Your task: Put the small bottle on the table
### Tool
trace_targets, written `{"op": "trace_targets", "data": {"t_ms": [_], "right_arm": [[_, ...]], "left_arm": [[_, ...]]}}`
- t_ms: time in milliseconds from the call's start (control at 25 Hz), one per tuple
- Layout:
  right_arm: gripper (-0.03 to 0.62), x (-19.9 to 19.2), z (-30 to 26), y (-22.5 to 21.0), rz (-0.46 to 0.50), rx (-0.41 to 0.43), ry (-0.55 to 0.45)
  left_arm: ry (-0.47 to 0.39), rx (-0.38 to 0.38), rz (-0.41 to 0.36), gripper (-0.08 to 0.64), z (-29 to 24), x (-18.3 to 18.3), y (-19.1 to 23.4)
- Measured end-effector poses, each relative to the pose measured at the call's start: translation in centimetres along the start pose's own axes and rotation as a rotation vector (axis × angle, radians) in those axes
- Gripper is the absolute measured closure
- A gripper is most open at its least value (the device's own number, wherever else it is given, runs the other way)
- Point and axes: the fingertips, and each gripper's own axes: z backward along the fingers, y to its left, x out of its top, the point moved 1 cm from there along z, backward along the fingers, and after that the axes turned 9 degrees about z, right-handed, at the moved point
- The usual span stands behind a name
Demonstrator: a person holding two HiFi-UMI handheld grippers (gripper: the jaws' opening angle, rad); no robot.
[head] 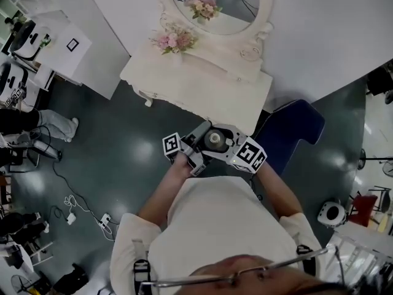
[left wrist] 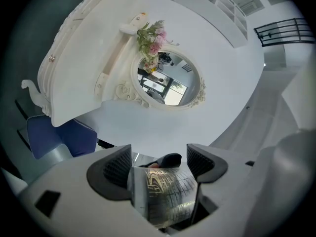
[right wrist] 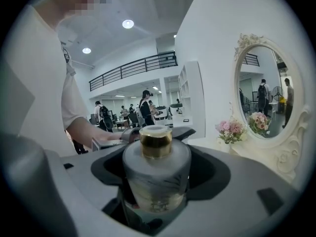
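- Small bottle [right wrist: 156, 179]: held upright in mid-air before the person's chest, gold cap [right wrist: 156, 142] uppermost, short of the white tabletop [head: 202, 91].
- Right claw [right wrist: 157, 168]: narrow, gripping the bottle's body.
- Left claw [left wrist: 159, 166]: likewise closed on the same bottle from the other side.
- Recommended: release one claw first and carry with the other.
- Recommended: keep the bottle vertical and aim for bare tabletop, well apart from the flowers [head: 175, 40].
- Recommended: seat the base flat before opening.
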Motion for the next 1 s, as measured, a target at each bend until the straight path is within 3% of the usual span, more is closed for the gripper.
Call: {"op": "trace_targets", "data": {"t_ms": [480, 1000], "right_arm": [[0.244, 1.6, -7.1, -3.1, -0.028, -0.077, 0.020], [0.245, 1.4, -8.4, -7.6, -0.038, -0.050, 0.022]], "left_arm": [[0.080, 0.058, 0.022, 0.221, 1.3, 6.2, -3.6], [0.042, 0.059, 0.028, 0.221, -1.2, 10.1, -4.1]]}}
